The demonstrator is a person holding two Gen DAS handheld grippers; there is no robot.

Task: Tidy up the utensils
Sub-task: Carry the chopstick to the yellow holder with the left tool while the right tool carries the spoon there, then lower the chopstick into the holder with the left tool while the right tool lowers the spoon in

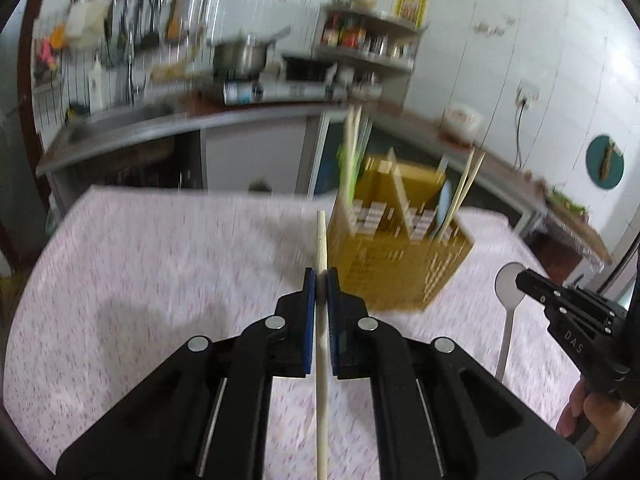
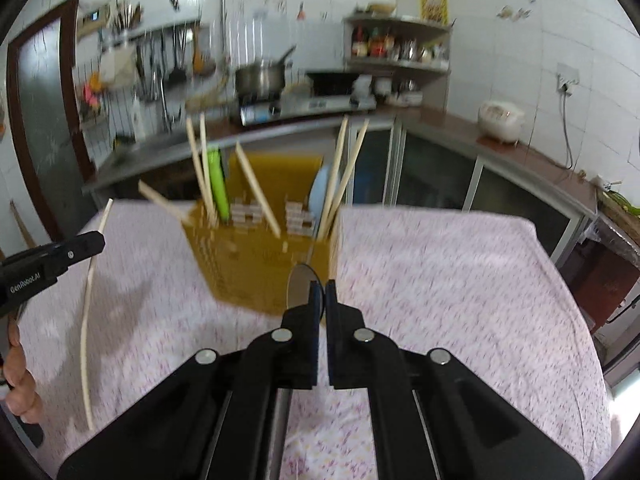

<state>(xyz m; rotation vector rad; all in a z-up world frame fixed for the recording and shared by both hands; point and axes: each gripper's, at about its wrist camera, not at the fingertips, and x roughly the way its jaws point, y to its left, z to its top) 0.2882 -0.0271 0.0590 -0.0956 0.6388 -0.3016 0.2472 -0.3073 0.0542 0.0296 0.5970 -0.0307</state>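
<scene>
Gripping chopstick (image 1: 322,344) in left gripper (image 1: 321,276) | right gripper (image 2: 320,292) clamps spoon (image 2: 301,285)

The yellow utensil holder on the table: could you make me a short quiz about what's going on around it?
1. True or false: the left hand-held gripper is shut on a chopstick.
2. What does the right hand-held gripper hold? A) fork B) metal spoon C) knife
3. Fill in: the yellow utensil holder stands on a table with a ____ patterned tablecloth.

Key: 1 true; 2 B; 3 pink.
</scene>
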